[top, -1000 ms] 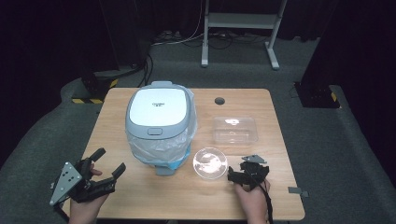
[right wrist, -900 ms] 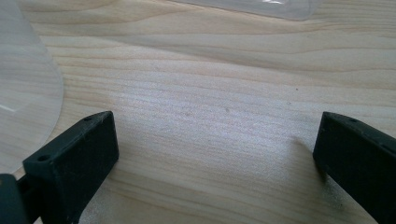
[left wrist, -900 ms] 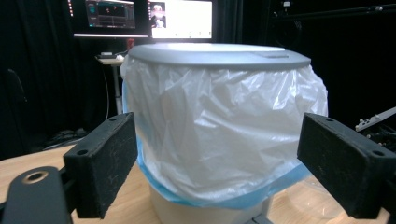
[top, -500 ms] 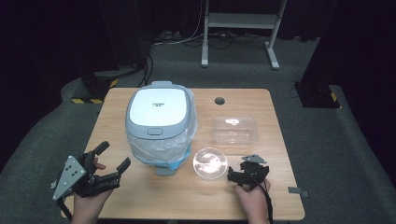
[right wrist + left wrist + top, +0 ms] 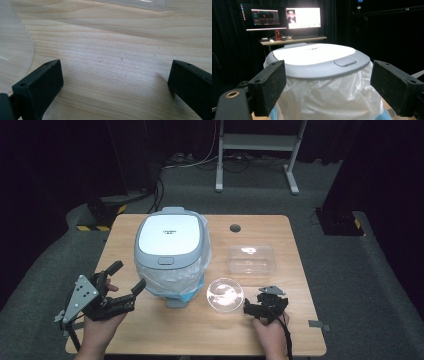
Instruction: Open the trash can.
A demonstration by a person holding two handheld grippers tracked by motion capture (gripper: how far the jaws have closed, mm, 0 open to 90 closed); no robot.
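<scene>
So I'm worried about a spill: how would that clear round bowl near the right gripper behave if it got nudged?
The clear bowl looks thin and empty, so it is probably light and would slide on the smooth wooden table rather than resist. Low and wide, it seems unlikely to tip. Its glossy wall may be slippery for the right gripper, whose jaws stand open beside it.

Matt wood table (image 5: pixel 280 227); glossy plastic cooker lid (image 5: pixel 171 234).
</scene>
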